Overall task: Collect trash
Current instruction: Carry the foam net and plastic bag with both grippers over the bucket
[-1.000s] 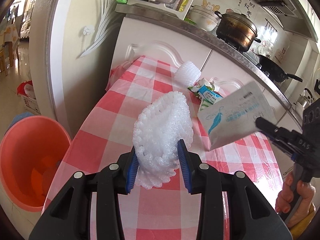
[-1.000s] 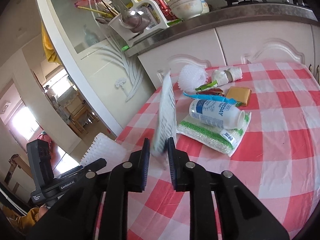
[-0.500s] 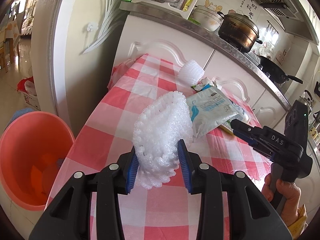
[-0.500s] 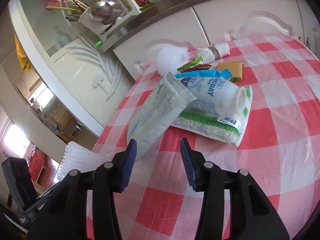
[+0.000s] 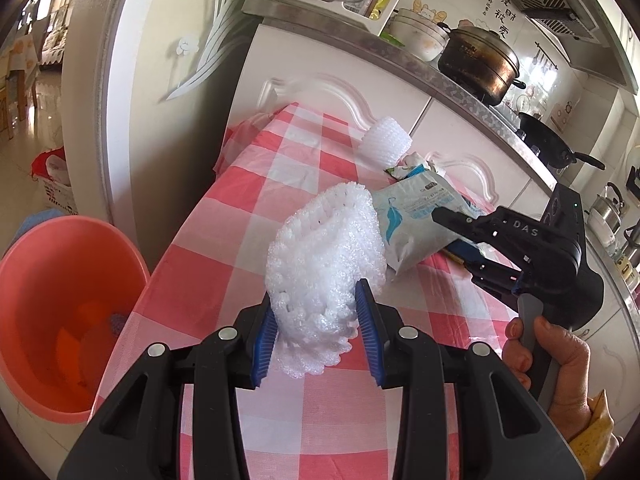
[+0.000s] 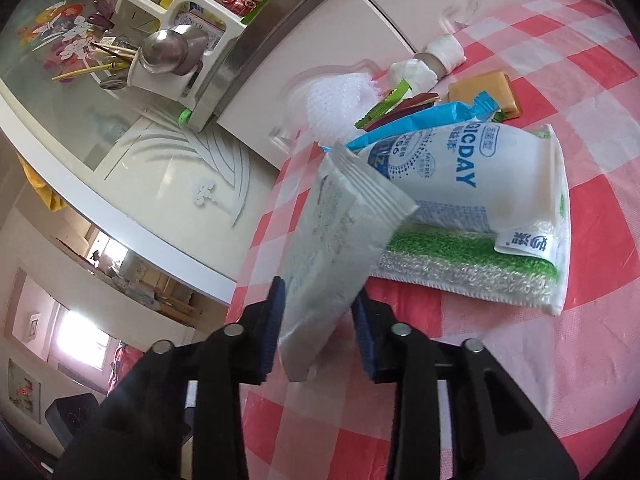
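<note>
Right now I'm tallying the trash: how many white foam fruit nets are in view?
2: one foam net clamped in the left gripper, the other foam net on the table's far end. More may be hidden.

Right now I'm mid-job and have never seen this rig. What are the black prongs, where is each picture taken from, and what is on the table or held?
There is no robot. A person holds a two-finger tool in each hand, and a wide-angle camera on each tool looks along its fingers, giving one picture per tool. The left hand-held gripper is shut on a white foam net above the checked table, with an orange bucket on the floor beside it. The right hand-held gripper is open around a white packet that leans on a milk pouch. The pouch lies on a green sponge pack, with small wrappers behind.
</note>
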A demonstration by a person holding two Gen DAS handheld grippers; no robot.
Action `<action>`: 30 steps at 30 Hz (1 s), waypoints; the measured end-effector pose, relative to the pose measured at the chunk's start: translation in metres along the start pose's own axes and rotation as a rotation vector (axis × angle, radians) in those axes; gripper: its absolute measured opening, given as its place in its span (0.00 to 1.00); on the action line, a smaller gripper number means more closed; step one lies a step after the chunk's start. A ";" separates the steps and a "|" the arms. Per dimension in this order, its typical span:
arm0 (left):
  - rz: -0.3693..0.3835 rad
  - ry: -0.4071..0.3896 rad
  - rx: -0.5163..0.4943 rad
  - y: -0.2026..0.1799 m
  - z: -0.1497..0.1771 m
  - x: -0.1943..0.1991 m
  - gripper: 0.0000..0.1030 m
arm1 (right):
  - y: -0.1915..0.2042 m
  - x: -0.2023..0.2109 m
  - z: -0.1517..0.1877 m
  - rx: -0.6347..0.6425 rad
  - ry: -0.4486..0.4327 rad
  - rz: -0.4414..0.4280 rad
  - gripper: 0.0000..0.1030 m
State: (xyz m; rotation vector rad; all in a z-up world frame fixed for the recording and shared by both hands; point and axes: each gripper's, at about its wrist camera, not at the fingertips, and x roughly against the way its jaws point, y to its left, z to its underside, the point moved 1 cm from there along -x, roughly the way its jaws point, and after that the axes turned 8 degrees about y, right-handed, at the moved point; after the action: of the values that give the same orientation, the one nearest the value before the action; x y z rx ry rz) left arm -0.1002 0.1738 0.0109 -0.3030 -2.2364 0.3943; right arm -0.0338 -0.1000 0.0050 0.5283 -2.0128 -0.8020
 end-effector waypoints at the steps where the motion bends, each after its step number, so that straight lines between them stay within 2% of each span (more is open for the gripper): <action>1: 0.001 -0.001 0.002 0.001 0.000 0.000 0.38 | -0.001 -0.001 0.000 -0.005 -0.005 0.002 0.22; 6: 0.002 -0.013 0.006 0.005 -0.001 0.003 0.38 | -0.001 0.001 0.001 0.021 -0.022 0.008 0.14; 12: 0.007 -0.038 0.024 0.012 -0.004 0.013 0.38 | 0.022 0.014 0.000 0.122 -0.060 0.019 0.08; 16: 0.004 -0.068 0.029 0.017 -0.006 0.024 0.38 | 0.042 0.020 0.000 0.185 -0.073 0.031 0.08; 23: -0.019 -0.120 0.044 0.031 -0.011 0.045 0.38 | 0.074 0.020 0.003 0.245 -0.070 0.004 0.08; 30: -0.093 -0.169 0.076 0.060 -0.014 0.067 0.38 | 0.122 0.010 0.015 0.343 -0.030 -0.049 0.08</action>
State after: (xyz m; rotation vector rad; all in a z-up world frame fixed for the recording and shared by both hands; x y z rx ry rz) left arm -0.1268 0.2551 0.0433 -0.1288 -2.3828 0.4687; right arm -0.0598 -0.0153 0.0916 0.7655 -2.1850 -0.4955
